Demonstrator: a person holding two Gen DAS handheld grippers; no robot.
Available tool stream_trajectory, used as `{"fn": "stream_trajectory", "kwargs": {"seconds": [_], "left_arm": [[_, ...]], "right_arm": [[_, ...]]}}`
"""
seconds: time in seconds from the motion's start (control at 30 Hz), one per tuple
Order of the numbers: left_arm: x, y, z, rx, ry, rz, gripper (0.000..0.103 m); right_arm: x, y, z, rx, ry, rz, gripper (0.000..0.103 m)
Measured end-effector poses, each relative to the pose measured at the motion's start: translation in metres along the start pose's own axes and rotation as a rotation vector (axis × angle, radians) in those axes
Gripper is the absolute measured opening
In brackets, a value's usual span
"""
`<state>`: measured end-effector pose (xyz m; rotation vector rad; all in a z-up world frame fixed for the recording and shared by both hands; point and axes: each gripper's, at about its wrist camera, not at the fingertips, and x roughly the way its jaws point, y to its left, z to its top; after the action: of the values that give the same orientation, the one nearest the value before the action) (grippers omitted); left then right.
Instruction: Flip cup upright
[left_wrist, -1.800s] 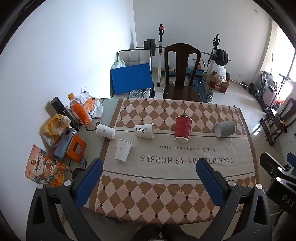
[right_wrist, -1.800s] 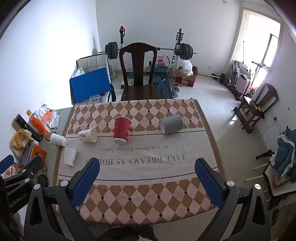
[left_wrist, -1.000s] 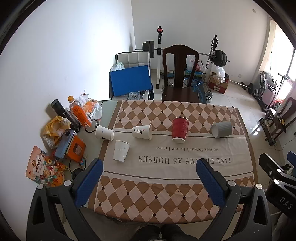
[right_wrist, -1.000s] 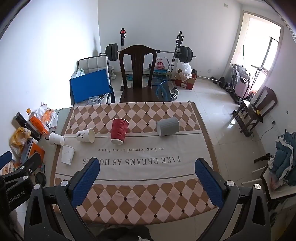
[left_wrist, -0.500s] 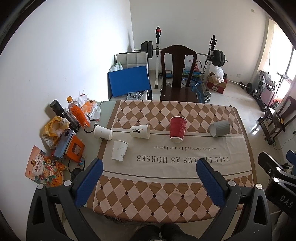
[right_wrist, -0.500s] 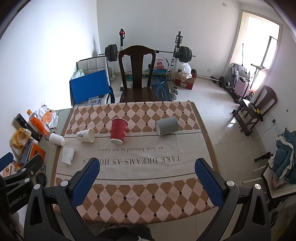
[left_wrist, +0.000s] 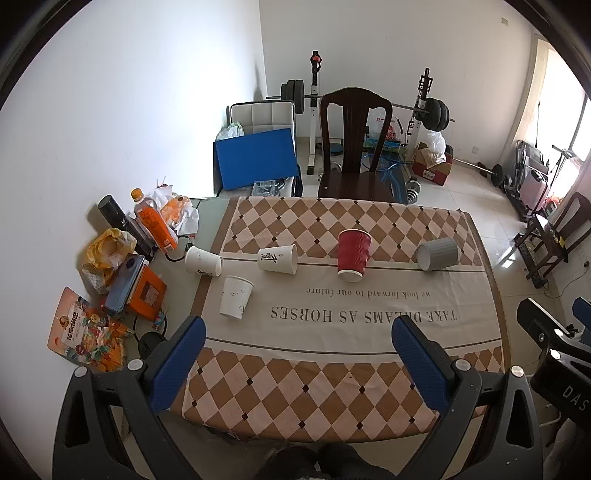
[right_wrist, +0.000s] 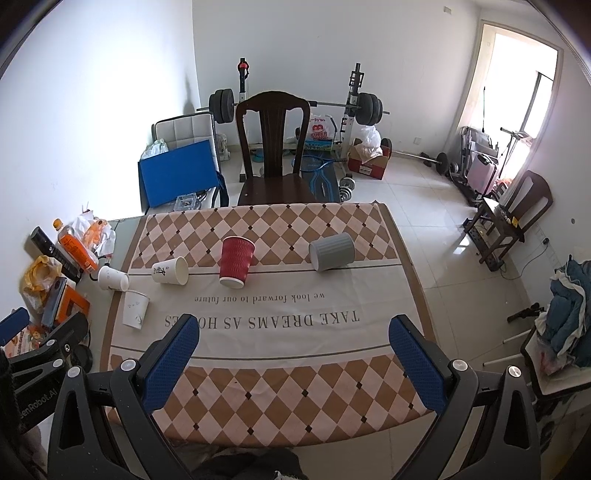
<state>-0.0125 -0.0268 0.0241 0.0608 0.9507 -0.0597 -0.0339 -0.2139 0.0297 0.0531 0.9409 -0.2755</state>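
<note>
Comparing with the views from about two seconds back, we see the table sit slightly lower and farther off; both grippers have drawn up and away a little, and no cup has moved. Left gripper (left_wrist: 297, 341): jaws wide apart, empty. Right gripper (right_wrist: 293, 341): likewise spread, empty. Both hover over the near edge of the checked brown-and-cream tablecloth (left_wrist: 314, 387), well apart from every cup. Red ribbed paper cup (left_wrist: 352, 254) stands mouth-down mid-cloth. Grey ribbed cup (left_wrist: 437, 253) lies on its side to the right; white printed paper cup (left_wrist: 277, 258) and plain white paper cup (left_wrist: 203, 261) lie sideways. Another white paper cup (left_wrist: 236, 296) already stands upright. We judge flipping not yet begun.
</note>
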Motion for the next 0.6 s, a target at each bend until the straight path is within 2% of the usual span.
{"fn": "stream_trajectory", "kwargs": {"seconds": [0.6], "left_arm": [[0.0002, -0.0025, -0.0023, -0.002, 0.001, -0.007, 0.103]], "right_arm": [[0.0000, -0.0005, -0.0004, 0.001, 0.000, 0.003, 0.103]]}}
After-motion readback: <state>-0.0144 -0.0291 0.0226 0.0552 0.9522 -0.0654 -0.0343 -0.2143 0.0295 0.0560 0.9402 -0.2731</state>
